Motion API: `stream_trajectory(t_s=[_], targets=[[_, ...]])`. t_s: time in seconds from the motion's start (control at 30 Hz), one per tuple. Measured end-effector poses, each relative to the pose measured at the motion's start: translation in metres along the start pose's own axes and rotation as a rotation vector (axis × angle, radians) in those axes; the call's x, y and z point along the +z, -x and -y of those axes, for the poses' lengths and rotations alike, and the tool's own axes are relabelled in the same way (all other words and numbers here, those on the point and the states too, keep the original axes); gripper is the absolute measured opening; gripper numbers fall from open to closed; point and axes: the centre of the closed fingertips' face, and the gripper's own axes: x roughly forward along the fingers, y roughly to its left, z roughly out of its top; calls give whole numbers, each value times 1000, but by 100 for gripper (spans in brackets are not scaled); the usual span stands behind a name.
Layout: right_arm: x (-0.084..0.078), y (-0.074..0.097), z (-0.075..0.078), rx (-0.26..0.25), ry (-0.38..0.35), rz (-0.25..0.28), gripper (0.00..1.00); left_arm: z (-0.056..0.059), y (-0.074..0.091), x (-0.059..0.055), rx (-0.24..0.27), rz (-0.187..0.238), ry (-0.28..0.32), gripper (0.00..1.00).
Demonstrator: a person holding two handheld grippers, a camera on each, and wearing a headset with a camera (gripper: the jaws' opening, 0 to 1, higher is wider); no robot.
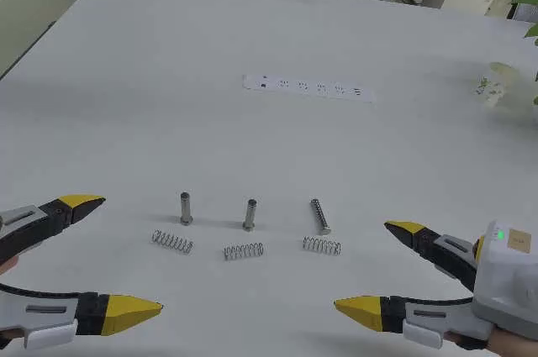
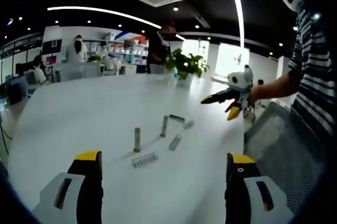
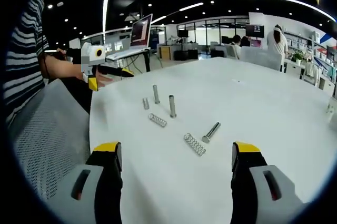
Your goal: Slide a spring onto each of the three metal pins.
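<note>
1. The left gripper with yellow tips [image 1: 124,254] hangs over the near left side of the big white table [image 1: 252,139]. Its jaws are wide open and hold nothing.
2. The right gripper with yellow tips [image 1: 366,265] hangs over the near right side of the table. Its jaws are wide open too, and there is nothing in them.
3. Three small silver metal pins sit in a row on the table, between the two grippers and a bit further back.
4. The left pin [image 1: 186,208] stands up straight. The middle pin [image 1: 250,214] stands up too. The right pin [image 1: 319,216] lies on its side.
5. Three little wire springs lie flat on the table, one just in front of each pin. They are the left spring [image 1: 172,242], the middle spring [image 1: 244,251] and the right spring [image 1: 322,245].
6. Each spring is near its pin but not on it.
7. A long white power strip [image 1: 307,87] lies further back, near the middle of the table, well apart from the pins.
</note>
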Motion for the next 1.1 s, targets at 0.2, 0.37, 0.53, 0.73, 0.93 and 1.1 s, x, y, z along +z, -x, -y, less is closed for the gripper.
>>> stream_trajectory(t_s=[0.2,0.37,0.53,0.73,0.93,1.1], targets=[[0,1,2,-8,0,-3,85,1,1,0,-1,-4,-4,94],[1,3,4,-13,1,-1,85,0,3,-2,4,-7,-2,94],[0,3,4,-16,-2,0,85,0,4,-3,9,-6,0,94],[-1,2,1,-10,-5,-1,85,1,4,-3,9,-4,-4,95],[0,1,0,-4,-7,1,85,0,5,-3,9,3,-3,97],[-1,2,0,-1,-9,-2,86,-1,5,-4,14,-1,-2,98]])
